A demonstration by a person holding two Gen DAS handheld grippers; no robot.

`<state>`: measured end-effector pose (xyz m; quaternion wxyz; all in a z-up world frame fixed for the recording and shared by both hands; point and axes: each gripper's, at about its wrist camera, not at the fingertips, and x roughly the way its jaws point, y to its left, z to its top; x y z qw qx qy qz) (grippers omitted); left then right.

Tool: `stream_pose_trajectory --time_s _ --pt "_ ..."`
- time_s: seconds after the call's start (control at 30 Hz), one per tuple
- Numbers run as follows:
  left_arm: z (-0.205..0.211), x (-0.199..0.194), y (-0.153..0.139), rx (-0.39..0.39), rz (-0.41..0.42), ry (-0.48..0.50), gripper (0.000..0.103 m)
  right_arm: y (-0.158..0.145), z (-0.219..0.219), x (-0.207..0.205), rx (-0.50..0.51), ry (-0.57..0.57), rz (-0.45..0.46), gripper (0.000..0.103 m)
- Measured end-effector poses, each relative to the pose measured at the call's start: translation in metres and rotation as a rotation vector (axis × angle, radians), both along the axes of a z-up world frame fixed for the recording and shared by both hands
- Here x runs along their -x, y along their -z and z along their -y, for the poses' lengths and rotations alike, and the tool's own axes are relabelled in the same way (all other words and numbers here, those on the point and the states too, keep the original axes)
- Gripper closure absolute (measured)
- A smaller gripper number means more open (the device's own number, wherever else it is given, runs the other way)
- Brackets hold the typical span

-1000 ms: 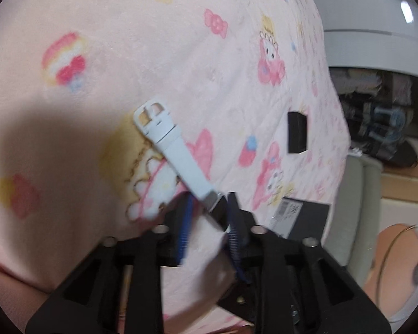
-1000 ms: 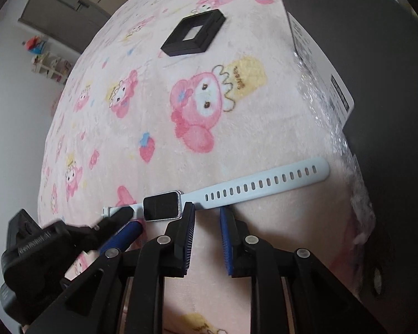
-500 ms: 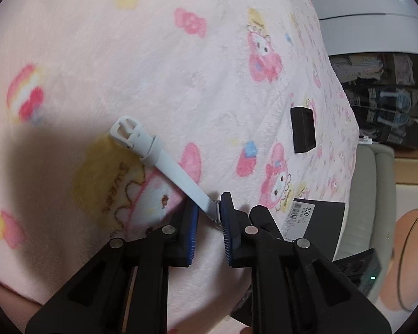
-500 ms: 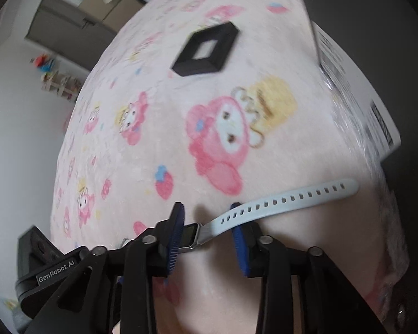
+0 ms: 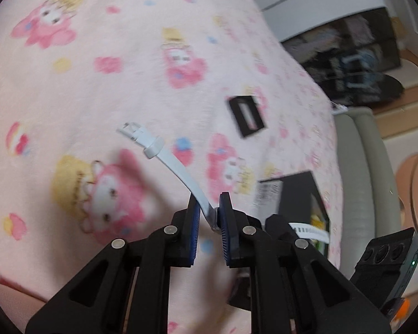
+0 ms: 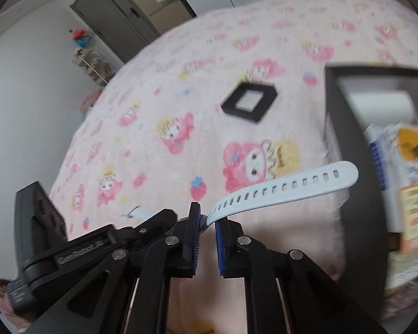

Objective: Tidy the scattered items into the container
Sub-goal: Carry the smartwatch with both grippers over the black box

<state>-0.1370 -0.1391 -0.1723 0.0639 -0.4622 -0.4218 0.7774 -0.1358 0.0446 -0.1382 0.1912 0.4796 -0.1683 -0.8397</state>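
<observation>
A watch with a pale blue strap hangs above the pink cartoon blanket, held between both grippers. My left gripper is shut on the buckle strap close to the watch body. My right gripper has its jaws closing, and the pads press on the root of the holed strap. The left gripper's fingers sit just left of the right one. The black container stands to the right with packets inside; it also shows in the left wrist view. The watch face is hidden.
A small black square frame lies farther back on the blanket. A grey cabinet and a toy shelf stand against the far wall. A grey cushion and dark shelves lie beyond the bed's edge.
Both grippers have closed on the watch straps and risen, lifting the watch off the blanket. The views have rolled, and the container's inside has come into the right wrist view.
</observation>
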Motion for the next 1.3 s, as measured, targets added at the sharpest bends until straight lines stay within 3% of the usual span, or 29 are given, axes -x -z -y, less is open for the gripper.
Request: stream_pose_trajectory --time_s 0.23,0.43,0.67,0.97,1.13,1.3 --pt "-0.04 -0.014 -0.046 0.043 -0.118 0.091 0.09 -0.041 -0.044 -0.02 0.047 0.018 -0.07 0.095" --pt "-0.102 -0.007 -0.082 0.074 -0.179 0.191 0.09 -0.069 -0.101 -0.033 0.063 0.061 -0.133 0.095" --pt "-0.188 0.007 -0.095 0.102 -0.2 0.329 0.09 -0.083 -0.182 -0.036 0.032 0.131 -0.179 0.095" --pt "-0.265 0.025 -0.061 0.128 -0.046 0.429 0.09 -0.052 -0.255 -0.029 -0.008 0.238 -0.113 0.095" --pt "-0.274 0.028 -0.044 0.181 0.06 0.424 0.09 -0.025 -0.261 -0.012 -0.048 0.246 -0.032 0.094" --pt "-0.261 0.024 -0.034 0.136 0.137 0.402 0.08 -0.005 -0.261 -0.006 -0.061 0.233 0.082 0.093"
